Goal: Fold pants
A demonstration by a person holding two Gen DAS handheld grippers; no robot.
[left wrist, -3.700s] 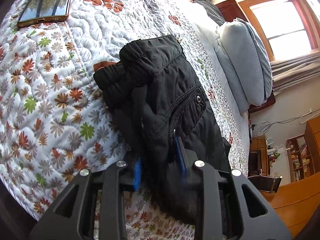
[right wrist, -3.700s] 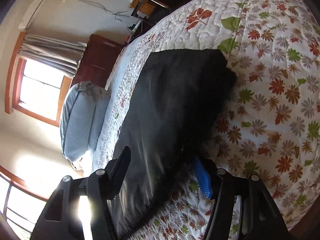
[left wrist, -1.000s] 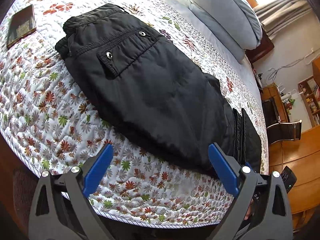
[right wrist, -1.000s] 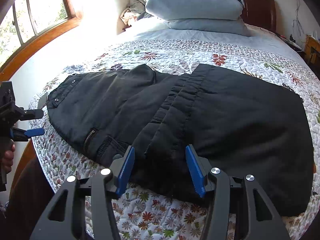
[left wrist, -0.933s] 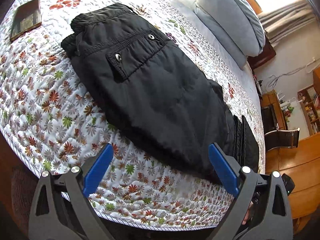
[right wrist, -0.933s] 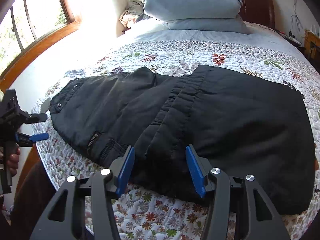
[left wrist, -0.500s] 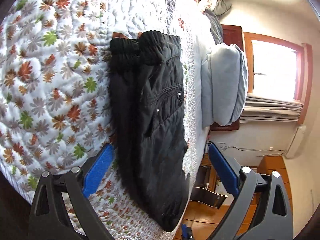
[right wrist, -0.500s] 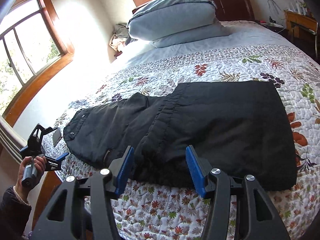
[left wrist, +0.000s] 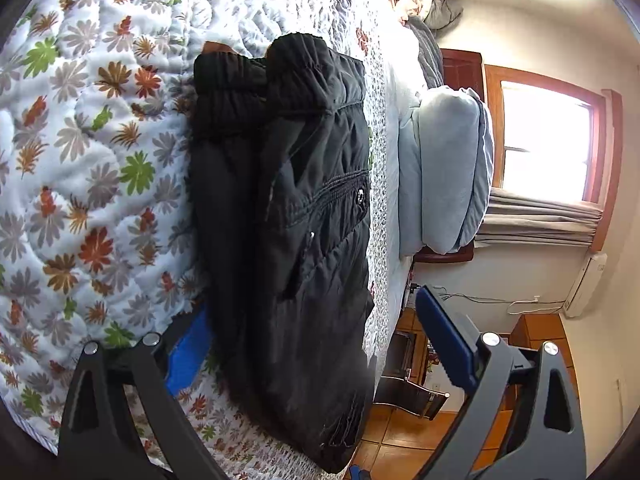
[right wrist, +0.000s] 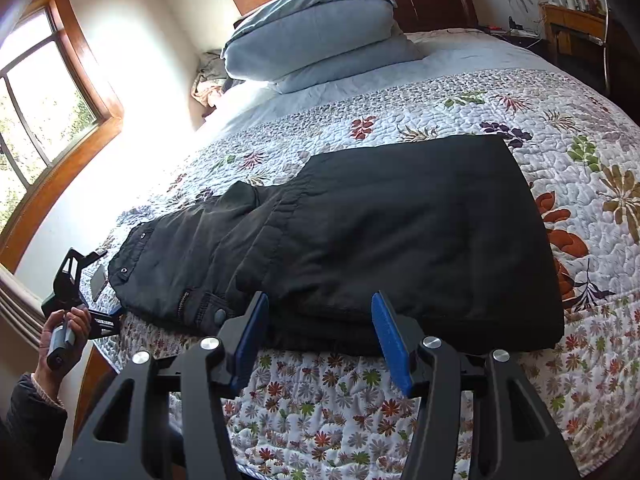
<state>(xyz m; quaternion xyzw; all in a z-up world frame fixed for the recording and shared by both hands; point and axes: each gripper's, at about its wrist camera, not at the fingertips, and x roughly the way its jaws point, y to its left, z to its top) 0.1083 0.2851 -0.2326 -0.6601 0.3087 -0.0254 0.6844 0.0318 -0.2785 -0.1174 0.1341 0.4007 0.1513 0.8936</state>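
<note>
Sunlit bedroom, with a quilt [left wrist: 92,168] in a flower print covering the bed. From my left wrist camera the black pants [left wrist: 296,216] lie on that quilt, waistband far from me, a snap pocket on top. My left gripper [left wrist: 316,340] stands wide open around the near end of the pants: one blue pad is tucked under their edge against the quilt, the other is up in the air, clear of the cloth. Blue pillows [left wrist: 444,172] sit beyond, by a window [left wrist: 544,140].

From my right wrist camera the pants [right wrist: 380,236] stretch across the quilt [right wrist: 400,408], folded into a long band. My right gripper [right wrist: 316,336] is half open and empty, its pads just short of the pants' near edge. At far left my hand [right wrist: 66,328] holds the left gripper at the pants' end.
</note>
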